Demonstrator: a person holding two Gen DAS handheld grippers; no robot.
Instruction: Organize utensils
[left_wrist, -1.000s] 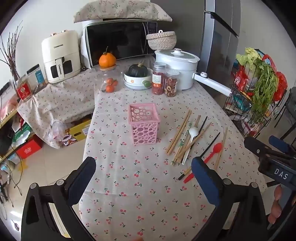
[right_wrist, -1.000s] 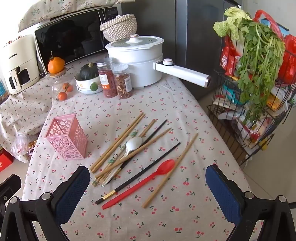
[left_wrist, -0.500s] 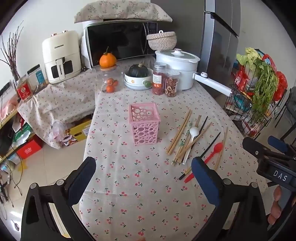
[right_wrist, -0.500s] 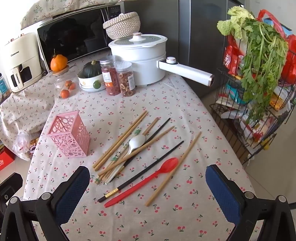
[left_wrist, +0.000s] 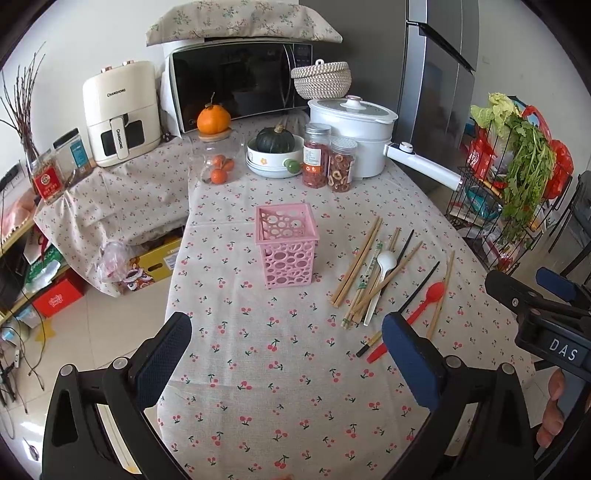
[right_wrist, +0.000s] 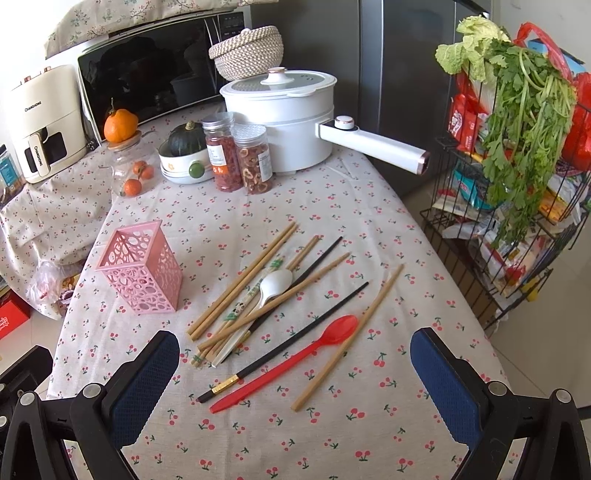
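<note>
On the tabletop (right_wrist: 369, 424) we find the holder (right_wrist: 142, 267) standing upright at the left, apart from the utensils. To its right lies a loose heap of chopsticks (right_wrist: 243, 277), and a spoon (right_wrist: 275, 283) rests on that heap. Nearer to us and further right lie a second spoon (right_wrist: 295, 360), a single chopstick (right_wrist: 291, 338) just left of it, and another chopstick (right_wrist: 351, 332) touching its right side. Behind all these, at the far edge, we see two jars (right_wrist: 240, 157) side by side, a pot (right_wrist: 280, 122) behind them to the right, and a bowl (right_wrist: 181, 166) to their left.
</note>
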